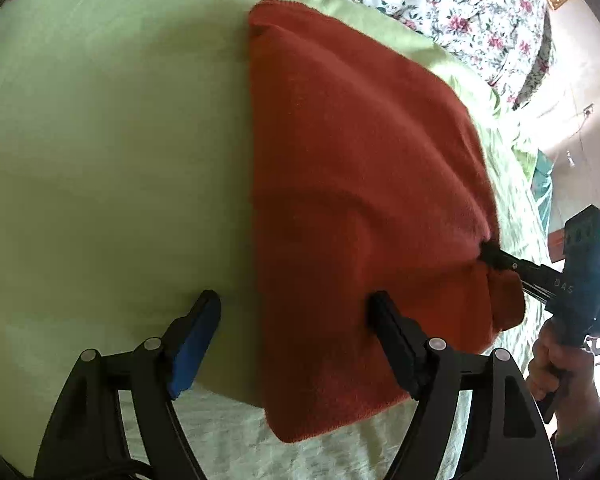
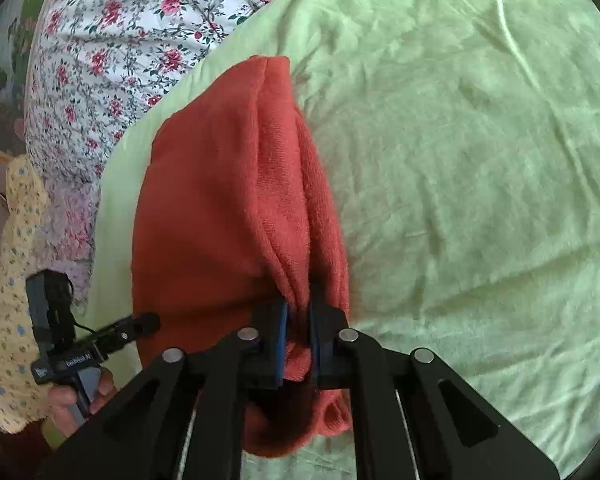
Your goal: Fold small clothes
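A rust-red fleece cloth (image 1: 360,168) lies folded on a light green sheet (image 1: 100,140). My left gripper (image 1: 296,312) is open; its right finger rests on the cloth's near edge and its left finger is over the bare sheet. My right gripper (image 1: 496,256) reaches in from the right and pinches the cloth's right edge. In the right wrist view the right gripper (image 2: 299,320) is shut on a bunched fold of the red cloth (image 2: 220,200), lifting it off the sheet (image 2: 460,160). The left gripper (image 2: 140,326) shows at the lower left, by the cloth's far side.
A floral bedspread (image 1: 440,4) lies beyond the green sheet, also in the right wrist view (image 2: 120,40). A wall and furniture edge (image 1: 580,128) stand at the right. My sleeve with a yellow floral print (image 2: 16,280) is at the left.
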Motion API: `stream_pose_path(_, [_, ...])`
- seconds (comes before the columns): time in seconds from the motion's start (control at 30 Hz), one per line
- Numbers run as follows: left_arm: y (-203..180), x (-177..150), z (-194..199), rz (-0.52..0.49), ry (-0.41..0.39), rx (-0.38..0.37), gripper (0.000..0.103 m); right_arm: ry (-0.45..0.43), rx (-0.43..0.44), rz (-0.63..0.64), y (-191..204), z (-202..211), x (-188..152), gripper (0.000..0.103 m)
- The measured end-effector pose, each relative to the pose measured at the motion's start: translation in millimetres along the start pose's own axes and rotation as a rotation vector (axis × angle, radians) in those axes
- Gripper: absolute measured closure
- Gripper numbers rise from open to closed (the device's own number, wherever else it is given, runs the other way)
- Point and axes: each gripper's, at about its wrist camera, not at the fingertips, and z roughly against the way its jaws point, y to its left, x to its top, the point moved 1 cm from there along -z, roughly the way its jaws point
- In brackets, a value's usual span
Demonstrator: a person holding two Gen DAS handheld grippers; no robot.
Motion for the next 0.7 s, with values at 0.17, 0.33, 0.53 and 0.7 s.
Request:
stream_pose_path(0.17, [13,26,13,0.044,-0.064,-0.014,0.025,-0.006,-0.065,0.035,19,13,20,0.084])
stream_pose_path(0.33, [26,57,0,0.107,-0.036,-0.049,0.023,-0.085,-0.010,0.033,37,15,54,0.029])
stream_pose_path(0.53, [17,62,-20,0.095,-0.003,-0.082,0.023,0.017,-0.003,0.003,25,-19,70,0.029])
stream_pose_path(0.7, [1,58,-30,0.036,-0.021,-0.096,0.034,0.067,0.037,-0.014,12,-34,54,0.029])
